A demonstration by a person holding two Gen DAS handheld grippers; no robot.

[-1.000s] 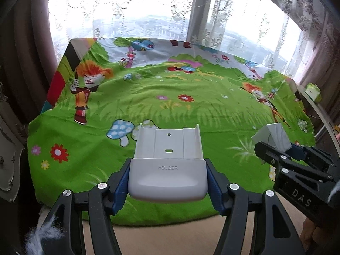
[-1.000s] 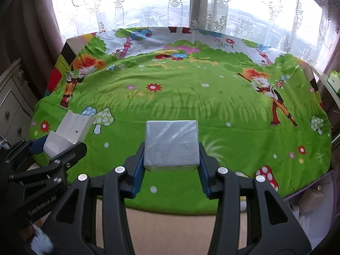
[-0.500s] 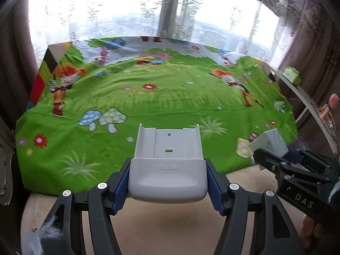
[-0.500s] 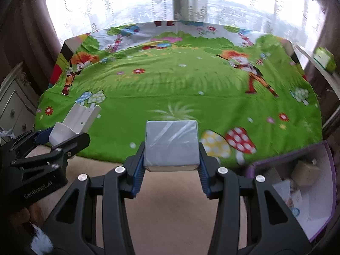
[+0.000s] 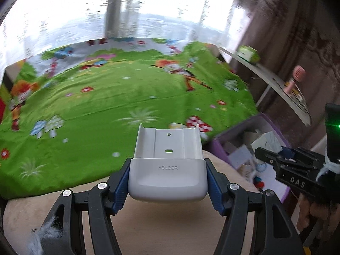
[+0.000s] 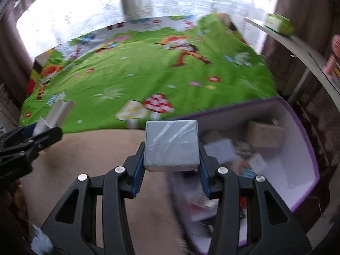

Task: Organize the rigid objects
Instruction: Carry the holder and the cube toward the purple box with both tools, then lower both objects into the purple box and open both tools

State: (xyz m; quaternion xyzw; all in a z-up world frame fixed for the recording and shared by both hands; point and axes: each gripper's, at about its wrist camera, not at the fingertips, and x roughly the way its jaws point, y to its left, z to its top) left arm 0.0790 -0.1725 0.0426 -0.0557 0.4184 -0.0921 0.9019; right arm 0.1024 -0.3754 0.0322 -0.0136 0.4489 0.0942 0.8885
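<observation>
Holder (image 5: 167,170) sat at lower centre of the left view, pinched across its flanks by the left gripper (image 5: 167,182), open slot facing away; that grip likely kept it level for release. Right gripper (image 6: 171,165) clamped a grey box (image 6: 171,146) by its sides at centre frame, held above the near edge of the purple bin (image 6: 306,148). The bin occupied the right of that view, beside the green bedspread (image 6: 148,72), and already contained cartons. Judgement: both items were carried for deposit in the bin; the box seemed closer to it. Motion blur obscured the bin's contents.
</observation>
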